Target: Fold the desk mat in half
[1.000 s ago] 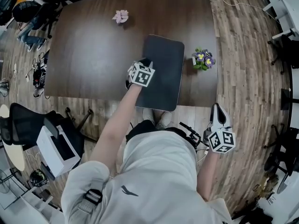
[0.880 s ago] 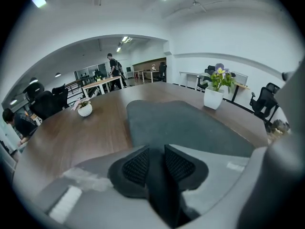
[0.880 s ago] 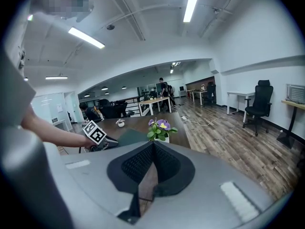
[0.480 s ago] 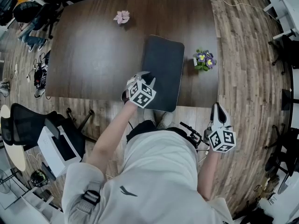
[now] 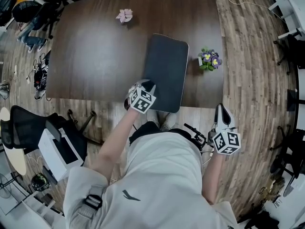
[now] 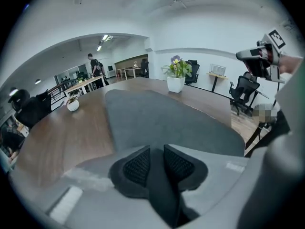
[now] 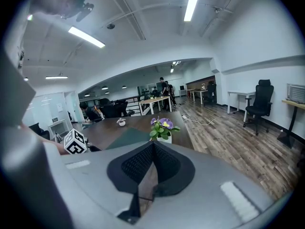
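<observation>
The left gripper [image 5: 147, 86] is pinching the near left corner of the desk mat [image 5: 167, 66] – jaws nearly together with the dark edge between them. The mat is lying on the table [image 5: 95, 56], already narrow. The right gripper [image 5: 220, 112] is hanging off the table – closed, empty.

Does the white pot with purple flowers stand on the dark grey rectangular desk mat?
No, the pot of flowers stands on the bare brown wooden table, apart from the desk mat's right edge.
</observation>
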Demonstrator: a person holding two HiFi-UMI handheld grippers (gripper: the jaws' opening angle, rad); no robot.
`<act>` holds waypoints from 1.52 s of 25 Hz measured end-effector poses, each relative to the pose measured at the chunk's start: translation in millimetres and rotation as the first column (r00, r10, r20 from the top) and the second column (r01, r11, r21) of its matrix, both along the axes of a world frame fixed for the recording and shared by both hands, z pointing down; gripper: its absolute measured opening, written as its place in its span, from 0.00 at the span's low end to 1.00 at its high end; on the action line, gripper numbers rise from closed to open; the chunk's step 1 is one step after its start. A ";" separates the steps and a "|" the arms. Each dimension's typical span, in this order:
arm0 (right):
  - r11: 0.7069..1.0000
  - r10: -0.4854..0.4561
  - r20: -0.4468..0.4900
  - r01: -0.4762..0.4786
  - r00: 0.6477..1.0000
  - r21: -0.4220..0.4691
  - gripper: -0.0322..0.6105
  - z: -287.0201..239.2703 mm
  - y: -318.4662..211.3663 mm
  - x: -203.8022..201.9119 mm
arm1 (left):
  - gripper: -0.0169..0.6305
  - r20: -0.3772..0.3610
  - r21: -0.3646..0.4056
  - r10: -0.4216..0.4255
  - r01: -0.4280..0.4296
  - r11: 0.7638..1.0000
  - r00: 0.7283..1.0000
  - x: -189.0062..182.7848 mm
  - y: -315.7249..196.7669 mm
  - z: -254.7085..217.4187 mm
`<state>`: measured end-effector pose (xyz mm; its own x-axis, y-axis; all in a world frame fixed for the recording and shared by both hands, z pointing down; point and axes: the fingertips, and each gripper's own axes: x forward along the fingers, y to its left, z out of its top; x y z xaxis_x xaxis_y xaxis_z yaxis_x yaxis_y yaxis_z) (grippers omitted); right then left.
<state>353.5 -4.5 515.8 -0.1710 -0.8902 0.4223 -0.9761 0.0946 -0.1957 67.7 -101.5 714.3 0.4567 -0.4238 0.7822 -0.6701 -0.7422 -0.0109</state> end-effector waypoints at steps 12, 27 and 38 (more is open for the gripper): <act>0.999 -0.022 0.017 0.021 1.000 0.027 0.05 -5.5 -1.1 -14.5 | 0.19 -0.146 0.087 -0.052 0.065 0.994 0.988 -1.0 -1.8 -42.1; 0.976 -0.143 -0.020 0.144 0.990 0.161 0.05 -49.7 -33.3 -52.4 | 0.17 -0.470 0.352 -0.133 0.324 0.878 0.873 -57.5 5.7 -196.0; 0.925 -0.178 -0.055 0.186 0.983 0.330 0.05 -80.6 -41.0 -65.6 | 0.04 -0.634 0.522 -0.029 0.455 0.722 0.773 -88.4 51.3 -279.2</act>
<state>287.9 -45.5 435.2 -0.3368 -0.9347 0.1135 -0.9399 0.3266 -0.0998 -20.7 -50.2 435.0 0.5065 -0.8599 -0.0637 -0.8602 -0.5090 0.0309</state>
